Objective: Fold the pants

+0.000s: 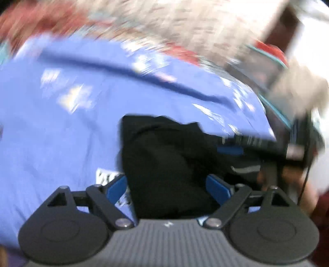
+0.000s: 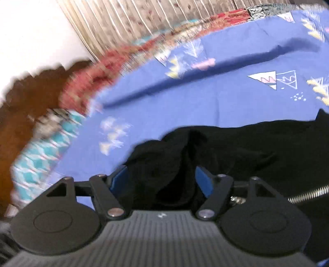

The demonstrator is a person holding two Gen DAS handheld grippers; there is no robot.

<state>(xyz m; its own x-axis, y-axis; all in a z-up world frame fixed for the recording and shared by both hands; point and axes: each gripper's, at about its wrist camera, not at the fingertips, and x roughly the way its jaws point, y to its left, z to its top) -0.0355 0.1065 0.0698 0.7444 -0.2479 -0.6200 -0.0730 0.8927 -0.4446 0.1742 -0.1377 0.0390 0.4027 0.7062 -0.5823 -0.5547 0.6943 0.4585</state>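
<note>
Both views are smeared by motion blur, the left wrist view more so. The black pants (image 1: 164, 164) lie bunched on a blue bedsheet (image 1: 51, 133) printed with pale triangle shapes, which covers a bed.

In the left wrist view, the left tongs (image 1: 167, 187) have their blue fingers (image 1: 116, 188) set apart, with a thick wad of the black cloth filling the gap between them and rising toward the far side. The cloth runs off to the right, where the blurred right tongs (image 1: 230, 150) show near it.

In the right wrist view, the right tongs (image 2: 160, 180) likewise have black pants (image 2: 236, 147) cloth packed between their blue fingers (image 2: 203, 180), a fold standing up just beyond them. The rest of the garment spreads to the right across the bedsheet (image 2: 205, 98), and a silver zipper (image 2: 308, 194) shows at the near right. A dark crease crosses the sheet on the far side. A patterned red and teal blanket (image 2: 86, 96) edges the sheet at the left, with a pleated curtain (image 2: 144, 16) beyond.
</note>
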